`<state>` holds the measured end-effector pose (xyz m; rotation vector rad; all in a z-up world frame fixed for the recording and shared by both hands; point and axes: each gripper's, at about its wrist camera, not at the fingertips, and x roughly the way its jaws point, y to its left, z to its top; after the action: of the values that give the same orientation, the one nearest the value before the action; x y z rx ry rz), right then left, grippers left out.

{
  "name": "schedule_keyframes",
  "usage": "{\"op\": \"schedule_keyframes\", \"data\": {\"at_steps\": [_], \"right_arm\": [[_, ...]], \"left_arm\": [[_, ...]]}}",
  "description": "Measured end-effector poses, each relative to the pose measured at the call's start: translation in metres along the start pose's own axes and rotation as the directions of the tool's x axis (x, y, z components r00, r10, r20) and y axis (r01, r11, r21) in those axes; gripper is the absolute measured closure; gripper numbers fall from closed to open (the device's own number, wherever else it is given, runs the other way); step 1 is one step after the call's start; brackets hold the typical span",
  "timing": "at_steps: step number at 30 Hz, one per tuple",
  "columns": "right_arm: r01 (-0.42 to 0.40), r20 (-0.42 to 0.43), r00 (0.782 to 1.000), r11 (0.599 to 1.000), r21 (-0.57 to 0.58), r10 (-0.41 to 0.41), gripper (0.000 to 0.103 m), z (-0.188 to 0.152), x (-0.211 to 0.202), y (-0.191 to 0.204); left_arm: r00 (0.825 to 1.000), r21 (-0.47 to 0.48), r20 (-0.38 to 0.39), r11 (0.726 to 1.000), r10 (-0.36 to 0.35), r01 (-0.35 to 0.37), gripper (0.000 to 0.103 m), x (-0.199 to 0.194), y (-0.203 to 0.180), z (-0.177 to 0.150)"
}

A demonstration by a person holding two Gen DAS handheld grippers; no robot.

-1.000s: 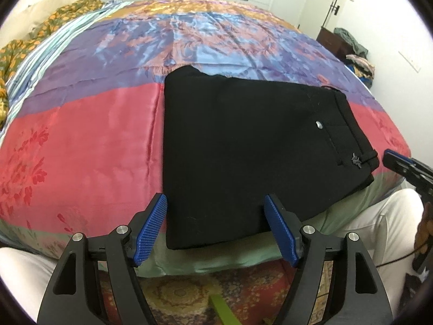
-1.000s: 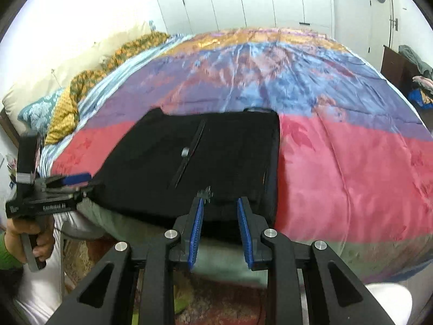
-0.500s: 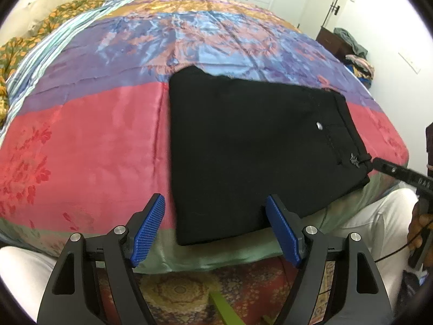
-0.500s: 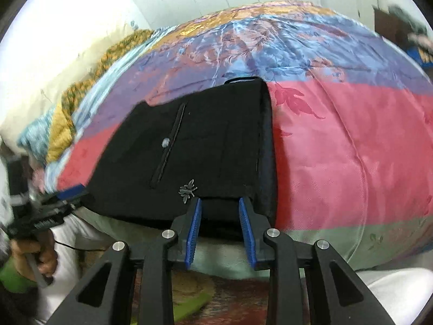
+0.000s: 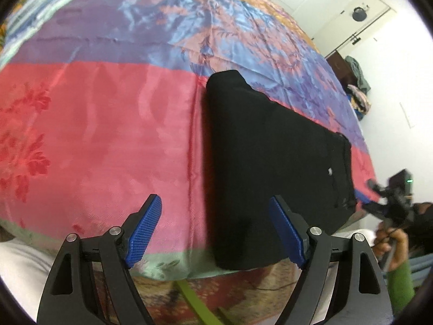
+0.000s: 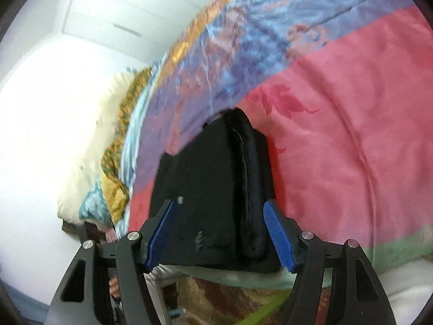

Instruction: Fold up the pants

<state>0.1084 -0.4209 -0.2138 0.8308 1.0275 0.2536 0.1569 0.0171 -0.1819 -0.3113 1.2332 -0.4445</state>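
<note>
The black pants [image 5: 270, 157] lie folded into a thick rectangle at the near edge of the bed. My left gripper [image 5: 216, 227] is open and empty, low at the bed's edge, with the pants' near left corner between its blue pads. My right gripper [image 6: 219, 230] is open and empty, with the pants' [image 6: 213, 189] waistband end between its pads; I cannot tell if they touch the cloth. The right gripper also shows in the left wrist view [image 5: 389, 192], at the pants' far right end.
A shiny bedspread [image 5: 94, 135] in red, purple, blue and orange bands covers the bed. Pillows [image 6: 113, 140] lie at the head of the bed. A patterned rug [image 5: 216, 298] lies below the bed's edge. A dark cabinet with clothes [image 5: 354, 81] stands at the far right wall.
My right gripper has opened wide and tilted, now straddling the pants' waistband end. My left gripper has dropped closer to the bed's edge and turned towards the pants' left corner.
</note>
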Motion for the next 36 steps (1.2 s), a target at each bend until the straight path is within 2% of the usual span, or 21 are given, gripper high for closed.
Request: {"op": "schedule_keyframes", "data": {"at_steps": [2, 5, 8, 10, 12, 14, 18, 20, 21, 22, 23, 24, 25, 26, 28, 31, 36], "right_arm": [[0.023, -0.047, 0.999, 1.0, 0.003, -0.022, 0.034, 0.006, 0.013, -0.006], [0.022, -0.096, 0.995, 1.0, 0.011, -0.021, 0.032, 0.012, 0.028, -0.013], [0.006, -0.112, 0.994, 1.0, 0.005, -0.006, 0.023, 0.017, 0.035, -0.014], [-0.003, -0.128, 0.992, 1.0, -0.005, 0.002, 0.017, 0.021, 0.04, -0.011], [-0.015, -0.156, 0.988, 1.0, -0.012, 0.013, 0.015, 0.026, 0.047, -0.011], [-0.034, -0.205, 0.978, 0.999, -0.021, 0.029, 0.014, 0.031, 0.058, -0.01], [-0.044, -0.279, 0.96, 0.998, -0.047, 0.029, 0.013, 0.034, 0.075, -0.01], [-0.06, -0.28, 0.959, 0.997, -0.047, 0.045, 0.02, 0.036, 0.08, -0.008], [-0.052, -0.284, 0.958, 0.997, -0.053, 0.035, 0.038, 0.035, 0.081, -0.008], [-0.041, -0.288, 0.958, 0.997, -0.069, 0.02, 0.051, 0.035, 0.082, -0.007], [-0.04, -0.28, 0.96, 0.995, -0.088, 0.014, 0.055, 0.034, 0.081, -0.004], [-0.04, -0.272, 0.962, 0.994, -0.105, 0.01, 0.06, 0.031, 0.077, -0.001], [-0.037, -0.263, 0.965, 0.991, -0.128, 0.002, 0.064, 0.03, 0.073, 0.002], [-0.031, -0.252, 0.968, 0.987, -0.155, -0.009, 0.065, 0.028, 0.071, 0.008], [-0.015, -0.234, 0.972, 0.977, -0.21, -0.035, 0.068, 0.026, 0.065, 0.025], [-0.028, -0.212, 0.977, 0.966, -0.255, -0.027, 0.071, 0.032, 0.056, 0.046], [-0.054, -0.15, 0.989, 0.937, -0.345, 0.001, 0.071, 0.074, 0.06, 0.097]], "left_arm": [[0.997, -0.014, -0.053, 0.999, -0.049, 0.048, 0.02, 0.01, 0.0, 0.008], [0.994, -0.009, -0.088, 0.998, -0.066, 0.065, 0.02, 0.022, -0.004, 0.013], [0.988, -0.01, -0.131, 0.997, -0.08, 0.08, 0.019, 0.037, -0.003, 0.019], [0.978, -0.03, -0.171, 0.993, -0.122, 0.118, 0.018, 0.05, -0.001, 0.024], [0.97, -0.05, -0.201, 0.991, -0.134, 0.127, 0.018, 0.065, 0.002, 0.028], [0.97, -0.051, -0.208, 0.992, -0.125, 0.117, 0.017, 0.072, 0.004, 0.031], [0.968, -0.067, -0.194, 0.987, -0.158, 0.148, 0.015, 0.079, 0.0, 0.036], [0.961, -0.079, -0.202, 0.981, -0.19, 0.177, 0.019, 0.083, -0.003, 0.038], [0.957, -0.086, -0.207, 0.978, -0.205, 0.191, 0.024, 0.086, -0.007, 0.037], [0.956, -0.084, -0.212, 0.978, -0.204, 0.191, 0.035, 0.086, -0.009, 0.037], [0.965, -0.063, -0.204, 0.986, -0.164, 0.154, 0.046, 0.084, -0.013, 0.036], [0.97, -0.041, -0.193, 0.989, -0.144, 0.139, 0.055, 0.08, -0.016, 0.035], [0.975, -0.021, -0.18, 0.991, -0.133, 0.131, 0.067, 0.075, -0.02, 0.035], [0.979, 0.006, -0.163, 0.992, -0.12, 0.123, 0.075, 0.067, -0.025, 0.034], [0.986, 0.057, -0.138, 0.993, -0.096, 0.105, 0.079, 0.053, -0.035, 0.035], [0.991, 0.11, -0.1, 0.989, -0.09, 0.101, 0.08, 0.032, -0.047, 0.047], [0.997, 0.151, -0.001, 0.985, -0.079, 0.078, 0.08, 0.003, -0.053, 0.099]]}}
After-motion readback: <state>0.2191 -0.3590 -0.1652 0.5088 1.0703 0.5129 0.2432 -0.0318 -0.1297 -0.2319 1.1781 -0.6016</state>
